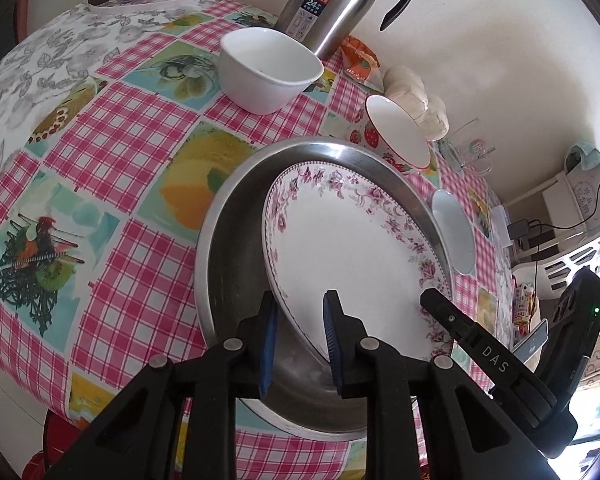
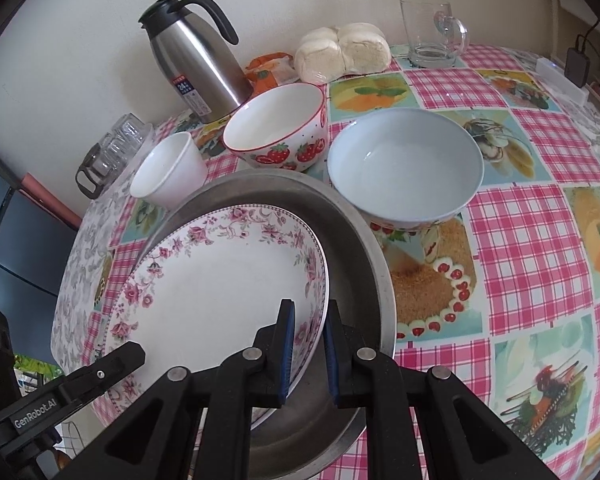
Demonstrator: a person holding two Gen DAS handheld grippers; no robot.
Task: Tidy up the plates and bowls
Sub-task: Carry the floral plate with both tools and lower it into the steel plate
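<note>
Worktop against a plain cream wall, daylight from one side

A pink-checked tablecloth [image 2: 540,240] with fruit panels covers the worktop [image 1: 4,380], which stands against the cream wall [image 1: 480,40]. White plastic shelving [image 1: 572,256] stands beyond its far end, with a black cable [image 1: 560,224] trailing over it. Bright daylight glares near the floor there.

Glossy ceramic floral plate [image 1: 352,248] in dull brushed-metal pan [image 1: 220,248]

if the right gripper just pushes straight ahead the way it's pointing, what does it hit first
Probably the floral plate: its rim already sits between the right gripper fingers. Past that comes the steel tray wall, though depth is unclear.
</note>
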